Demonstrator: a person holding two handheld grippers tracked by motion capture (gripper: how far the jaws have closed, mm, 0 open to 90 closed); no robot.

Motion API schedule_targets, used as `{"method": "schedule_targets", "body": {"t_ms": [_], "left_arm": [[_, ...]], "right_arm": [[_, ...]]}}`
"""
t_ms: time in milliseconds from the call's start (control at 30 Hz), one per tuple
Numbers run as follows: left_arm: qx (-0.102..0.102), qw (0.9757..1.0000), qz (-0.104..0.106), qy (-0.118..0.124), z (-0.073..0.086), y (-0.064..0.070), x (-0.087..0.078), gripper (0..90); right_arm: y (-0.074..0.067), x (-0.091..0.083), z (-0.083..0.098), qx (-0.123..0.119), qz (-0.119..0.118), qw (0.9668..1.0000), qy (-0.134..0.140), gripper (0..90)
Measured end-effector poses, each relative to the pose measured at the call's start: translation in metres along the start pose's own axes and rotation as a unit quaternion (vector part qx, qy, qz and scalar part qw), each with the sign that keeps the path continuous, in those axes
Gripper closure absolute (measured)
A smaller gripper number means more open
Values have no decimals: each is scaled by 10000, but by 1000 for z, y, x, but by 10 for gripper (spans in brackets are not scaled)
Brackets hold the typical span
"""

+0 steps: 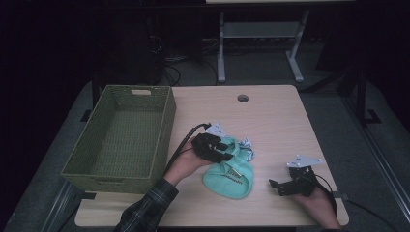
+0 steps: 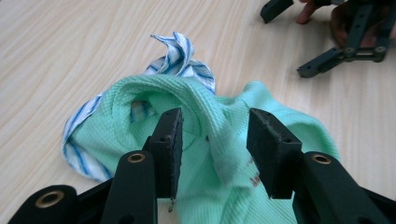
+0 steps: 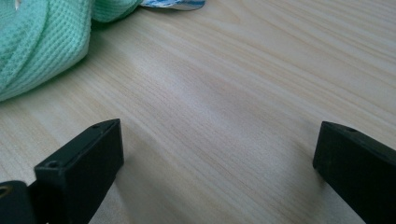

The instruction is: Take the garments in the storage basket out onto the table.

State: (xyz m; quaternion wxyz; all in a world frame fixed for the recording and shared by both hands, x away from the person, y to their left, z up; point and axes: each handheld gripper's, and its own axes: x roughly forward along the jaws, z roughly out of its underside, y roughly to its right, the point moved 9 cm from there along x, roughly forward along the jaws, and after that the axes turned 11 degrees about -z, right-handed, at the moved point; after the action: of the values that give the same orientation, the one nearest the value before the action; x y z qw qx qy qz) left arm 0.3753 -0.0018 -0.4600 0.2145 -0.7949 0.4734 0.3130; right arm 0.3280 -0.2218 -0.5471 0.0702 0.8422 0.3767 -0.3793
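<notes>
Left tool (image 2: 215, 135) parted astride green cloth (image 1: 231, 174) (long axis toward the person).

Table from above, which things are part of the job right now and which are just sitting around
In the job:
mint green garment
striped cloth tucked under it
left gripper, jaws apart around a fold
right gripper, open on bare wood
woven basket

Lying about:
table's cable hole
white desk frame behind
</notes>
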Motion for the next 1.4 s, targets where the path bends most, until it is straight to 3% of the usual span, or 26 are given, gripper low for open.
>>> {"method": "schedule_targets", "body": {"t_ms": [267, 333, 667, 767, 967, 1067, 1133, 1400], "left_arm": [[-72, 9999, 77, -29, 16, 6, -21, 705], [-156, 9998, 142, -68, 28, 12, -24, 753], [-164, 9990, 214, -362, 57, 25, -25, 895], [-39, 9983, 259, -515, 67, 37, -21, 895], [56, 9968, 308, -740, 77, 48, -9, 894], [126, 9963, 230, -819, 80, 48, -5, 894], [164, 9955, 200, -913, 83, 47, -1, 891], [179, 9942, 149, -1046, 89, 45, 3, 893]], "right_arm": [[0, 0, 0, 4, 0, 10000, 1, 15], [0, 0, 0, 8, -1, 10000, -2, 15], [0, 0, 0, 17, 24, 10000, 2, 15], [0, 0, 0, 18, 25, 10000, 1, 14], [0, 0, 0, 13, 30, 10000, 4, 15], [0, 0, 0, 51, 52, 10000, -32, 25], [-4, -2, -2, 52, -4, 10000, -84, 119], [-8, -7, -12, 68, -199, 9998, 34, 198]]}}
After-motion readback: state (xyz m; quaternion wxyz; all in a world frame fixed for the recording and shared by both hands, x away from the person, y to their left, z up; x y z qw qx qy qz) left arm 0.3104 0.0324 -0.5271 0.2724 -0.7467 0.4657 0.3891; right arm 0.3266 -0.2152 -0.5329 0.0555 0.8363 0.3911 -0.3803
